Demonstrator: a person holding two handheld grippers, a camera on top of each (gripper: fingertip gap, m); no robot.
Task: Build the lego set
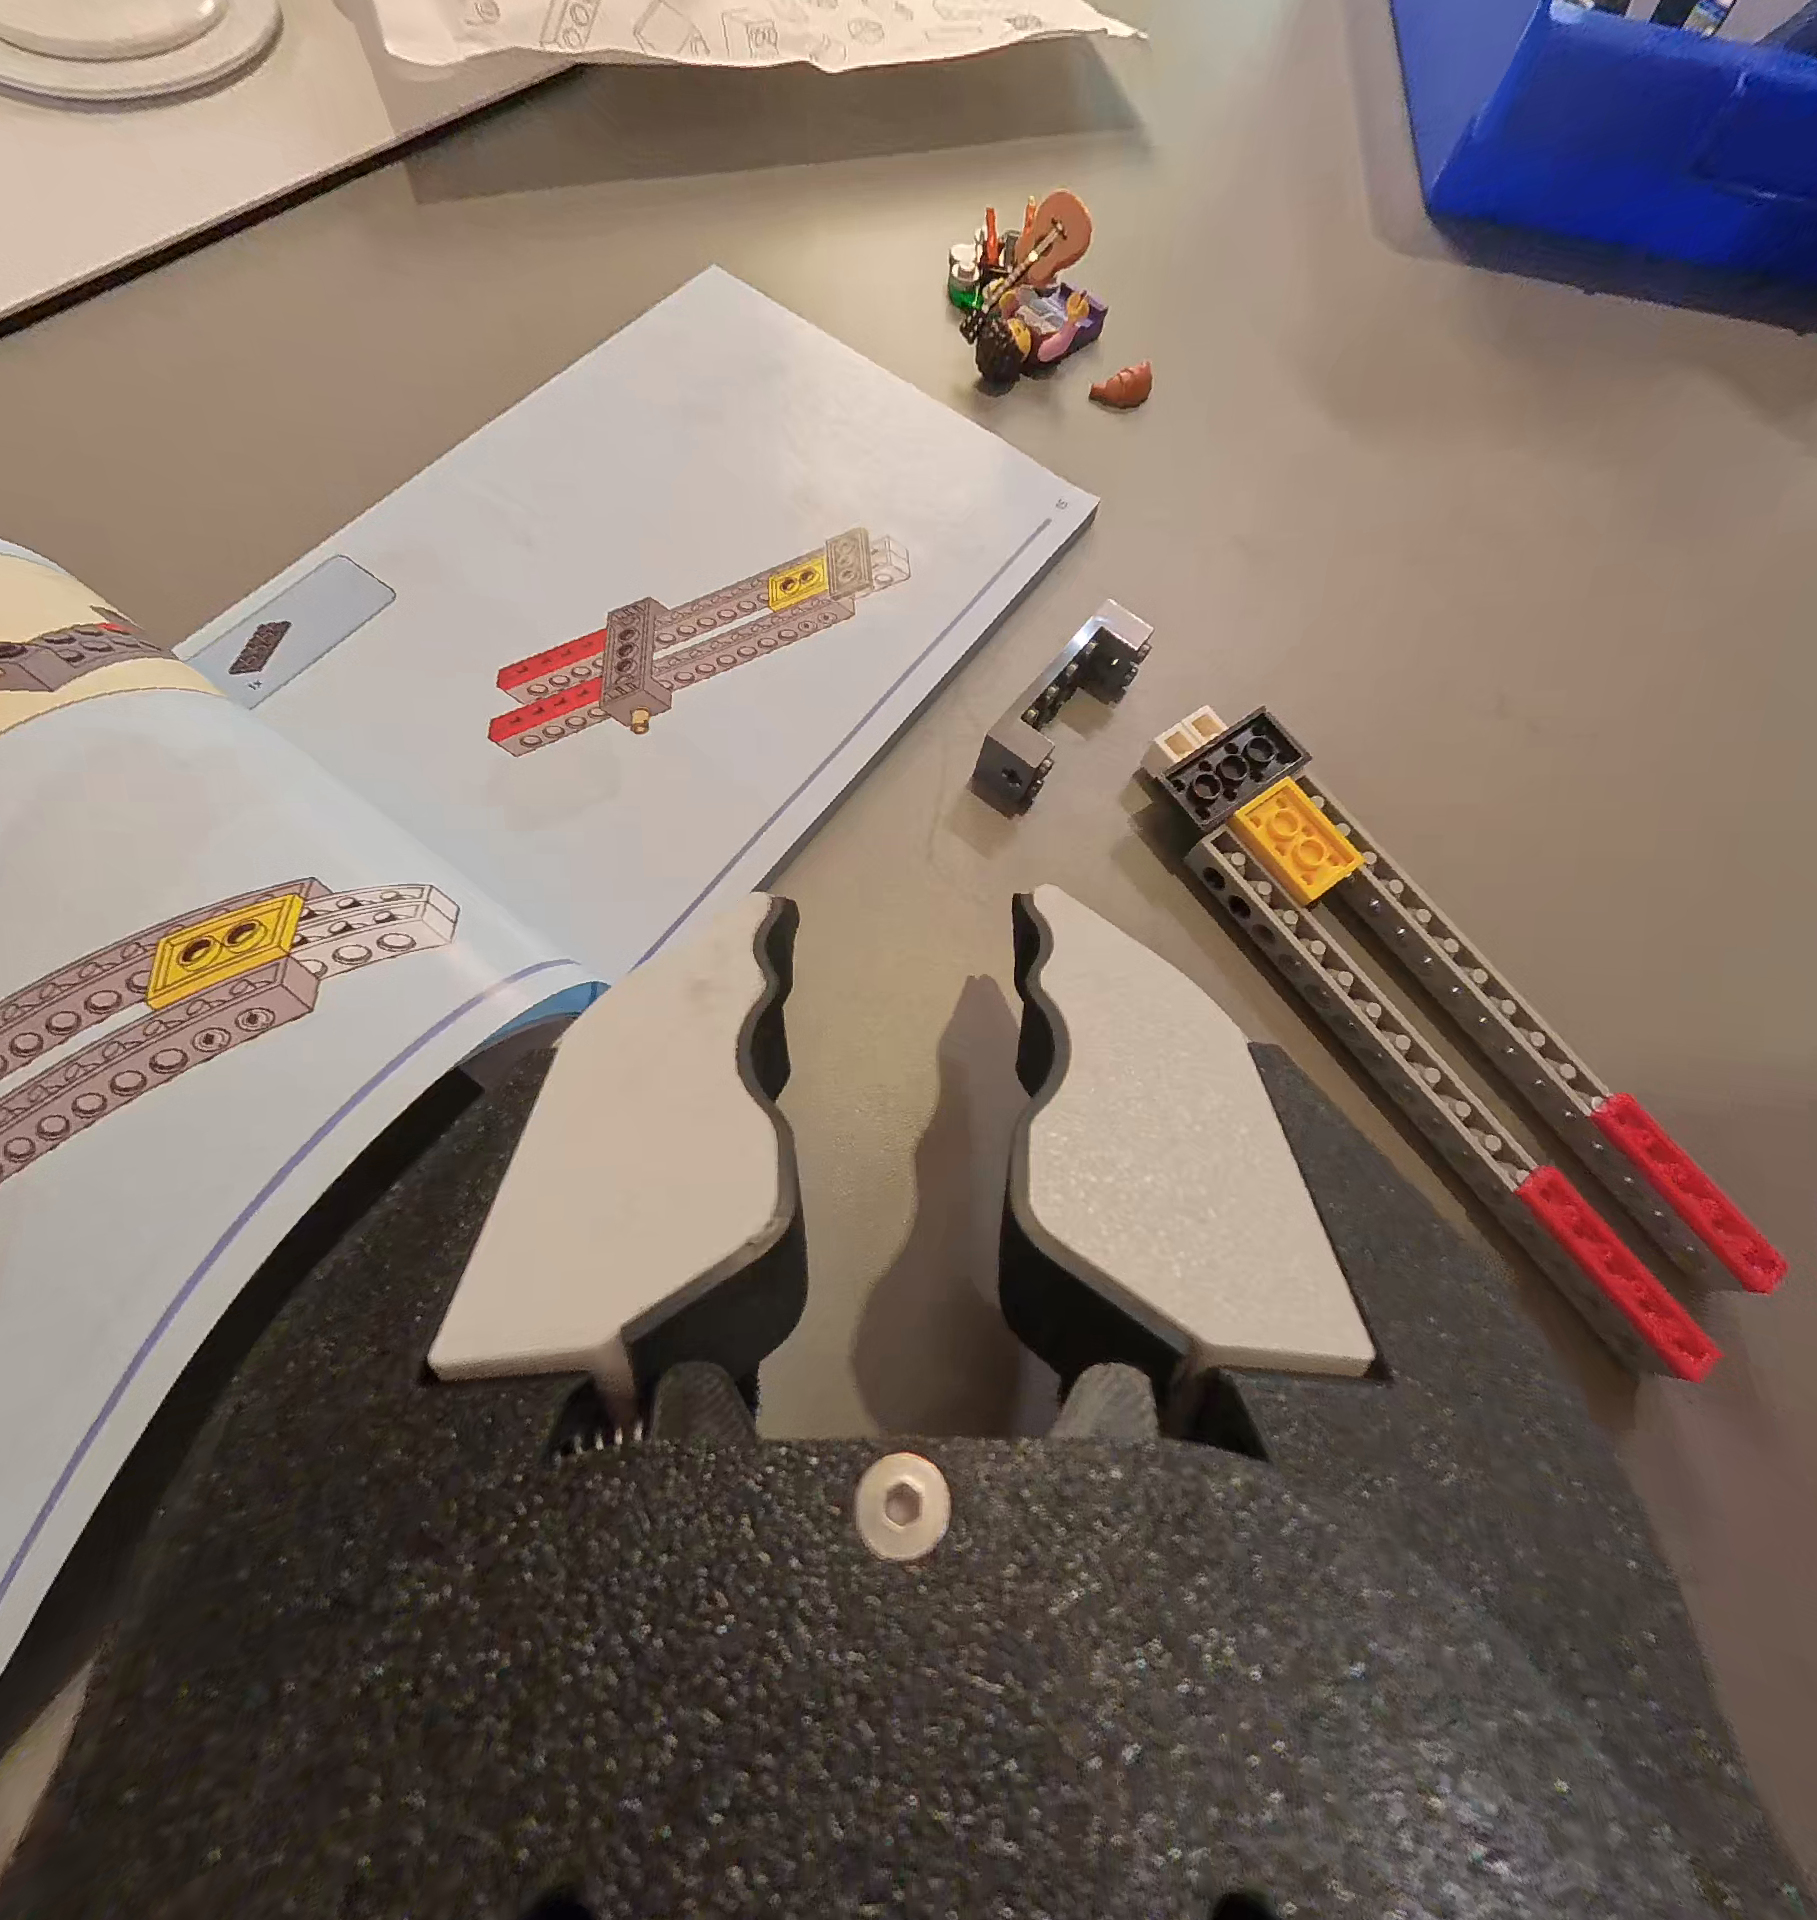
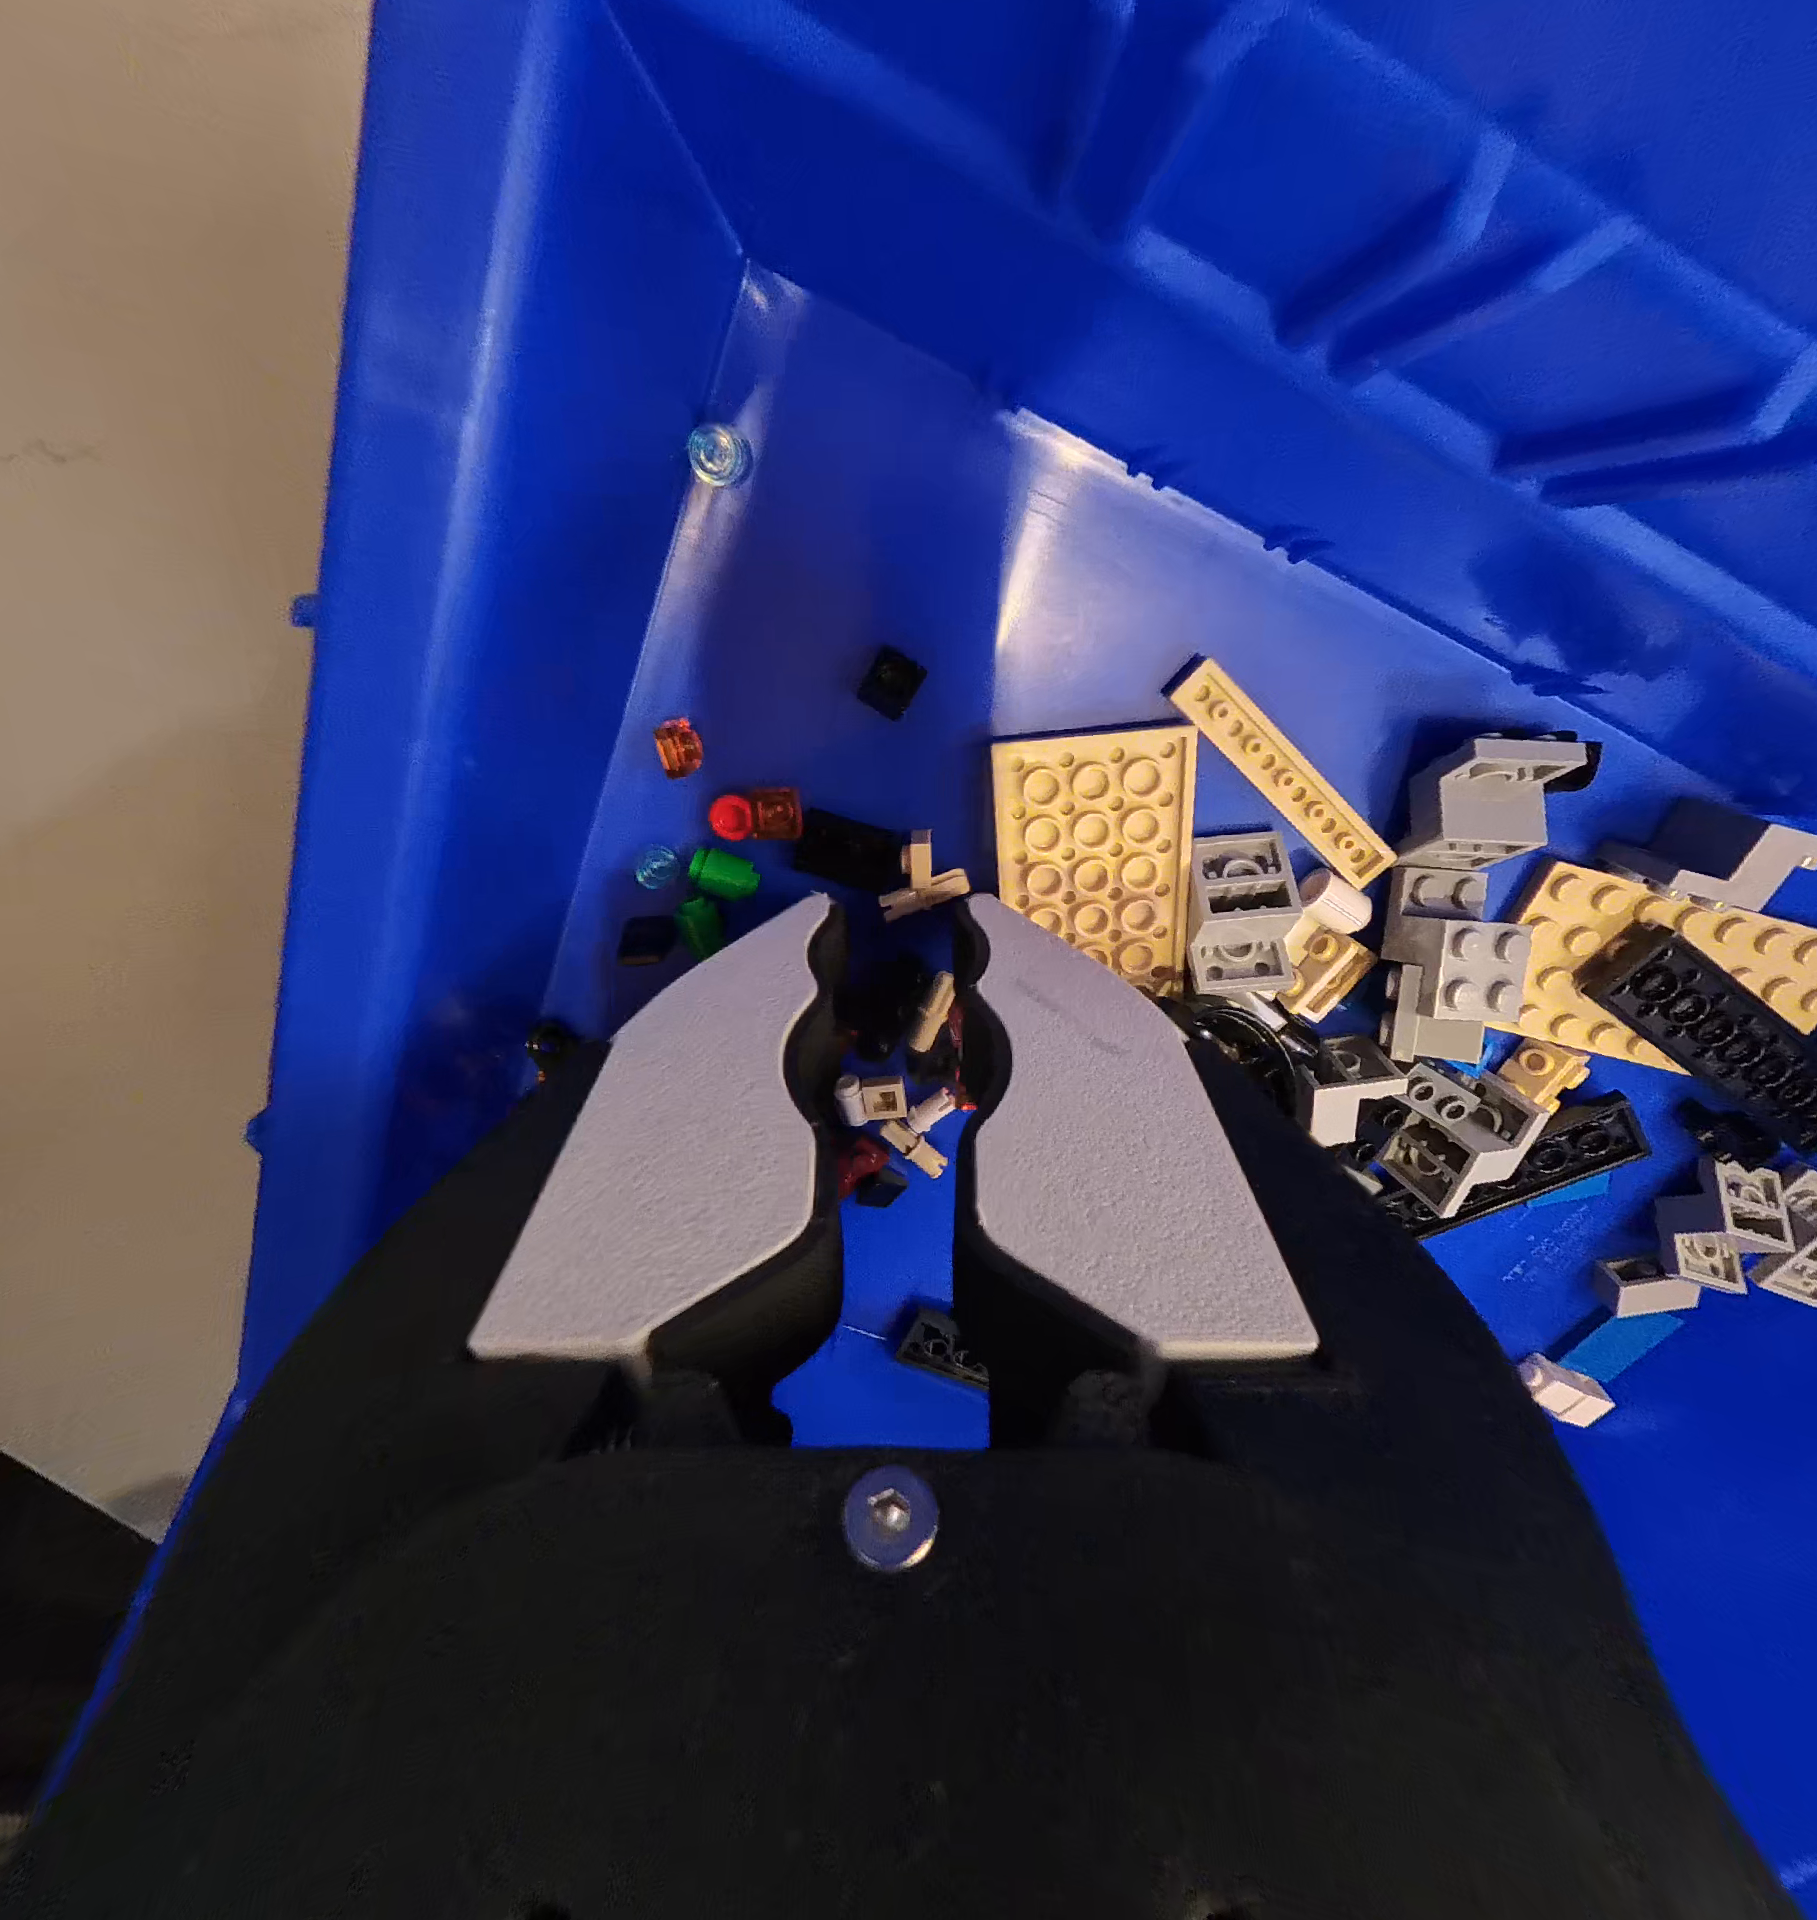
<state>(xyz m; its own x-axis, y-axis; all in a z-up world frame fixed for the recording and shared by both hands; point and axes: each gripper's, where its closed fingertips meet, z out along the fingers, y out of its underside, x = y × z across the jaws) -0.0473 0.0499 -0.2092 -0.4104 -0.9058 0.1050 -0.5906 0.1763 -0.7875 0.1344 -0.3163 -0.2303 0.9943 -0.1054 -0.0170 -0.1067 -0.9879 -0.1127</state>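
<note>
Both grippers hang parted, gripping nothing.
Left gripper hovers over bare table between booklet and brick beams; right gripper sits in the blue bin above loose small bricks.

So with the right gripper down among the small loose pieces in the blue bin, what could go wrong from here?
1. The right gripper has several tiny pieces lying between its parted fingers, so closing could catch more than one, or the wrong one.
2. Its fingers sit close to the blue bin wall and could knock it.
3. The left gripper, open and empty, hovers beside the grey beam assembly and the instruction booklet; it could nudge either.
</note>
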